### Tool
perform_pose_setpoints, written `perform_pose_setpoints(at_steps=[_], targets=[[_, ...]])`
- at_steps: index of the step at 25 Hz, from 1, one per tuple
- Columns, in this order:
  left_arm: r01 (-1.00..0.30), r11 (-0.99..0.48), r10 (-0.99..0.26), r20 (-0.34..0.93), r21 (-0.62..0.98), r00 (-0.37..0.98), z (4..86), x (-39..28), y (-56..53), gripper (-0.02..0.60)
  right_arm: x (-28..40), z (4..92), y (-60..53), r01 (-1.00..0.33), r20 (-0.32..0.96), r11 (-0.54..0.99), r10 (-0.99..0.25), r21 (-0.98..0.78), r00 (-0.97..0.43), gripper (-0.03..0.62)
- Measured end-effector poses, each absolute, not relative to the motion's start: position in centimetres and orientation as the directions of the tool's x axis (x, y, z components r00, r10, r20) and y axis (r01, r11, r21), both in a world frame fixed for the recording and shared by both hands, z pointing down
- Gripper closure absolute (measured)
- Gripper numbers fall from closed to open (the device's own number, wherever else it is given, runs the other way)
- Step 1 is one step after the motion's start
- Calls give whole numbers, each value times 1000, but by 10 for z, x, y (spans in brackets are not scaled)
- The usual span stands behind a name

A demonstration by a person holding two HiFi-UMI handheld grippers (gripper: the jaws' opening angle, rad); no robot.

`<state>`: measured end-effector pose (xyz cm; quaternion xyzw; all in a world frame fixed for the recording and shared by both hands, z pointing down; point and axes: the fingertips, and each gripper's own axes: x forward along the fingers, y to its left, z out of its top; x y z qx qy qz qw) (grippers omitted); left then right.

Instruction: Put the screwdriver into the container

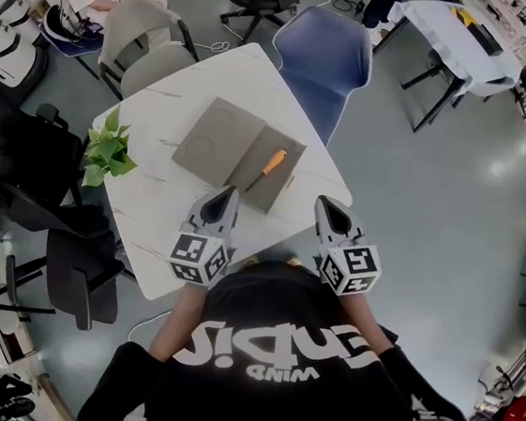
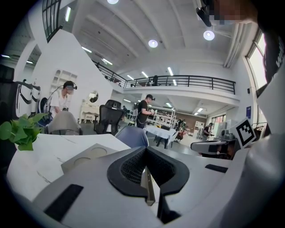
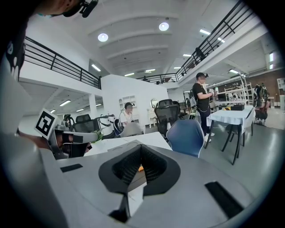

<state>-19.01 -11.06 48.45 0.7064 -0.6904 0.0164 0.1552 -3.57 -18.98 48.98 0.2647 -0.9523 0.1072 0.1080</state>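
Table (image 1: 150, 203): we see smooth white, faintly veined.
Container (image 1: 217, 136): we see matt grey, pulp-like.
Screwdriver (image 1: 267, 169): we see an orange plastic handle.

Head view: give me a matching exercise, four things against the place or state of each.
Things:
1. screwdriver
2. plant
3. blue chair
4. left gripper

Places or states:
A. beyond the table's far side
B. shut and empty, over the table's near edge
C. lying on the grey container
D. at the table's left corner

Pairs: 1-C, 2-D, 3-A, 4-B.
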Motion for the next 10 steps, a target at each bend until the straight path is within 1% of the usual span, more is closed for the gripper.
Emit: perform_pose_setpoints(at_steps=[10], targets=[[-979,-1,-965,255,206,54,490,-188,-120,568,-33,493,-198,-535,273,829,-483,-162,-832,582]])
